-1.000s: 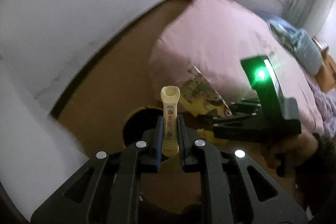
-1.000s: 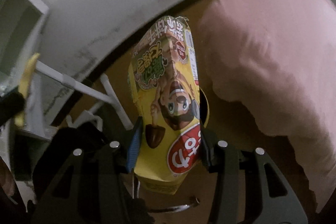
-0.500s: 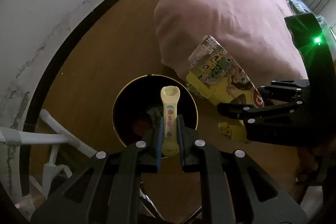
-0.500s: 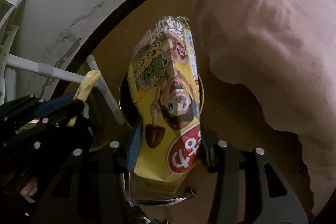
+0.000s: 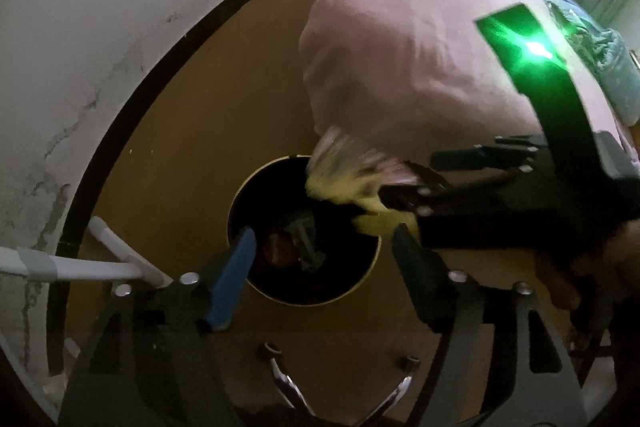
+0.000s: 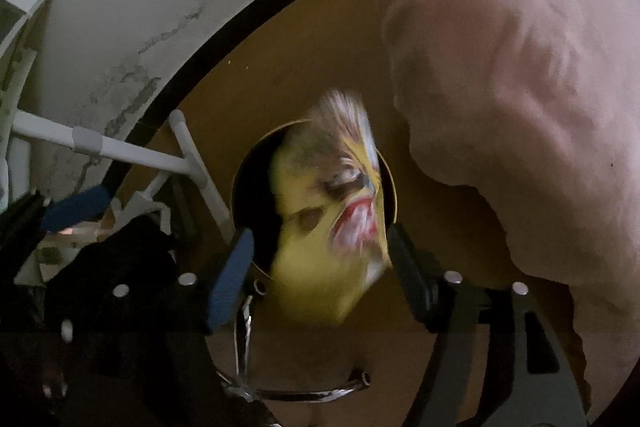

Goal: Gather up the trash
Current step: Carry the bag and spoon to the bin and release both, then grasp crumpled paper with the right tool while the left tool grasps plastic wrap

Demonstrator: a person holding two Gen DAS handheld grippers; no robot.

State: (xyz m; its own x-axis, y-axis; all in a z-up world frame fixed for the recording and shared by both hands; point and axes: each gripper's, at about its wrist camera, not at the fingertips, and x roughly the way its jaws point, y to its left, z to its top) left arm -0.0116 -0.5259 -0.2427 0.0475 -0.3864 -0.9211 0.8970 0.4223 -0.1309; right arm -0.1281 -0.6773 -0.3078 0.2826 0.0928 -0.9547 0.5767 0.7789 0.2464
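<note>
Left wrist view: the left gripper (image 5: 320,275) stands wide apart with nothing between its blue-padded fingers (image 5: 232,279). Straight ahead, at twelve o'clock from it, sits the round black waste bin with a pale rim (image 5: 240,195) on the brown wooden floor (image 5: 180,131), with dark crumpled scraps at the bottom. At two o'clock the right gripper (image 5: 404,203) reaches in over the bin's rim, and the yellow printed foil snack bag (image 5: 344,175) is smeared by motion at its tips, over the bin mouth. The pink quilted bedcover (image 5: 420,47) bulges beyond, at one o'clock

Right wrist view: the right gripper's jaws are spread well apart, and the blurred bag lies between them without clearly touching either pad, so it looks released and dropping toward the bin (image 6: 244,179) at twelve o'clock. White plastic tubes of a rack (image 6: 132,155) run off at ten o'clock

The bag appears light, thin and crinkly, probably empty; it will crush readily and its glossy film is likely slippery. If it misses, a pinch across the flat middle or a sealed end should hold best
</note>
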